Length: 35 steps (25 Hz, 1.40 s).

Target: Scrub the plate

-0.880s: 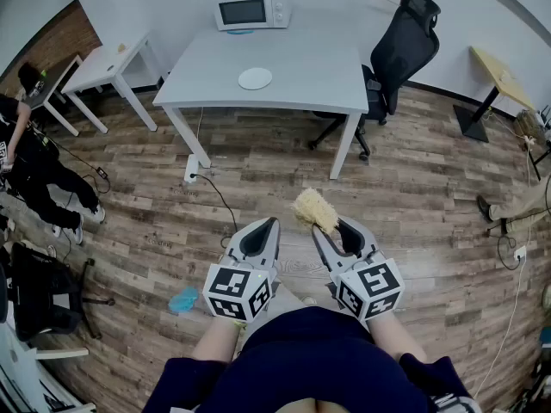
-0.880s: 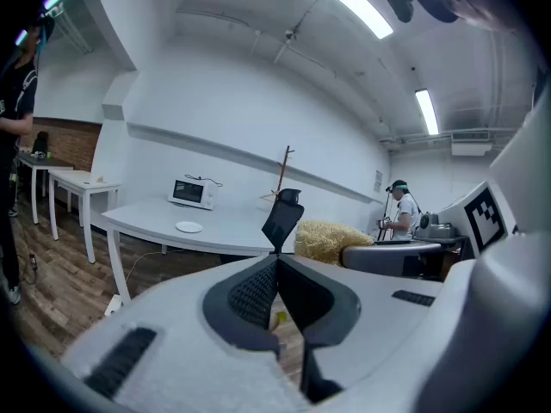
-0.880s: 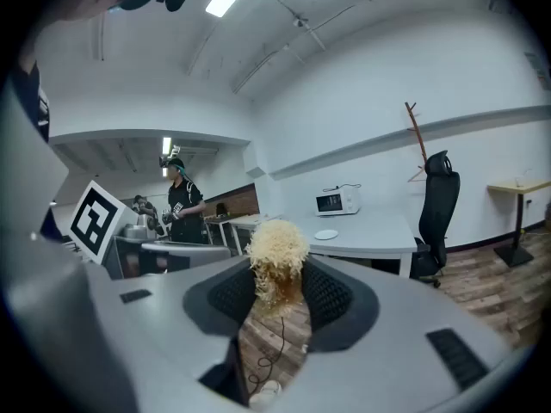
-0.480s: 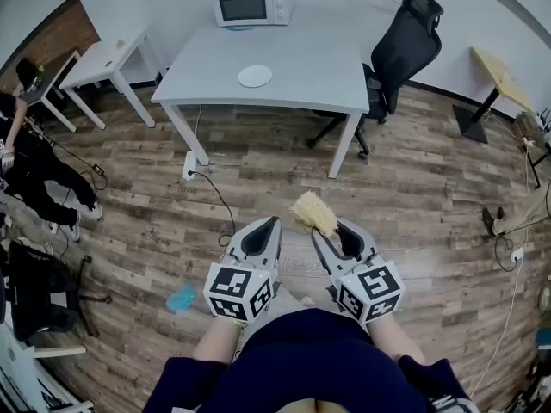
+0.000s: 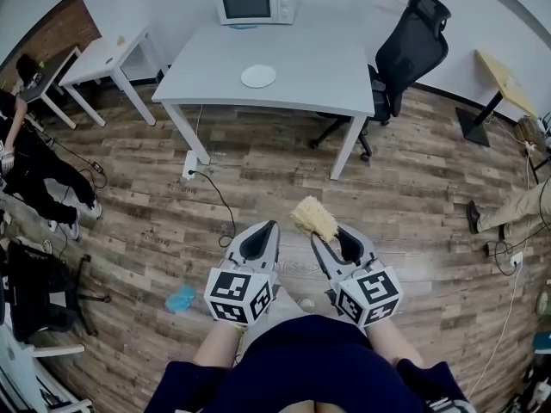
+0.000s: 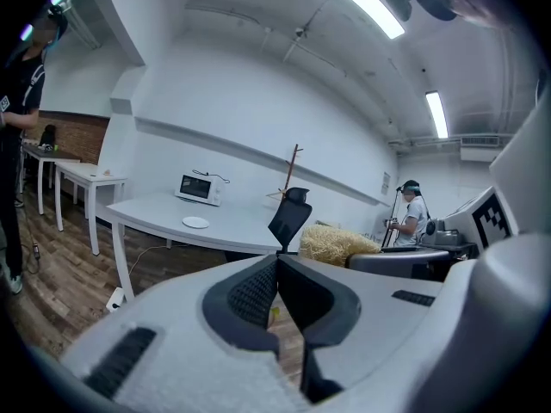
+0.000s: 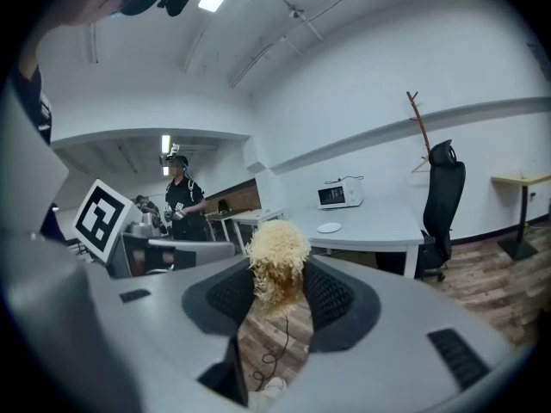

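The left tongs (image 6: pixel 277 269) are pressed together with nothing between them, their dark ribbed pads meeting along one line. They point forward and a little downward over the wood floor (image 5: pixel 155 222), toward the counter (image 5: pixel 301 80).

Just beside them, the right tongs (image 7: pixel 277 286) pinch a pale yellow, stringy scrubber (image 7: pixel 277 256). Both pads bear on its lower half, and the jaws stand only as far apart as the scrubber is thick. Its fluffy upper part rises clear above the tips. From the head view, its longer side runs slantwise across the tips, the free end reaching forward and to the left, toward the counter. These tongs also aim forward and slightly downward.

The plate (image 5: pixel 258 77) lies flat, face up, on the counter, well apart from both tongs and touched by neither. It is round, so it has no long side. It sits nearer the counter's left end, in front of a microwave (image 5: pixel 256 7).
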Tool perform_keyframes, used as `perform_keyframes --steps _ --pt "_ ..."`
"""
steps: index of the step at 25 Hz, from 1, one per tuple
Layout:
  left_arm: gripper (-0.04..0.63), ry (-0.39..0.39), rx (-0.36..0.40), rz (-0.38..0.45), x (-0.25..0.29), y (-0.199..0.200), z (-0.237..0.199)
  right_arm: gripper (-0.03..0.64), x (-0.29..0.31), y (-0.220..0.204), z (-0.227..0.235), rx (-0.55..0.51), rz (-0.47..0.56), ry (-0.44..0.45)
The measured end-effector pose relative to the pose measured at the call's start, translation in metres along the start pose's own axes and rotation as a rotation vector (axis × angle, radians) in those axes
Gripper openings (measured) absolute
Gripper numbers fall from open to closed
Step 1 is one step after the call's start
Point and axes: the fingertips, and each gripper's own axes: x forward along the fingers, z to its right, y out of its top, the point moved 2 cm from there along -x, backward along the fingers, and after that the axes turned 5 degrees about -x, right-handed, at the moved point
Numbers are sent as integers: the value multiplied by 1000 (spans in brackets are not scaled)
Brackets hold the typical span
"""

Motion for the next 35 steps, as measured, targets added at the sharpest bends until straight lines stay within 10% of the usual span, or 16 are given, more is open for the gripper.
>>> perform_keyframes --steps 35 --pt "20 -63 -59 -123 89 94 -258 169 281 77 -34 3 10 -68"
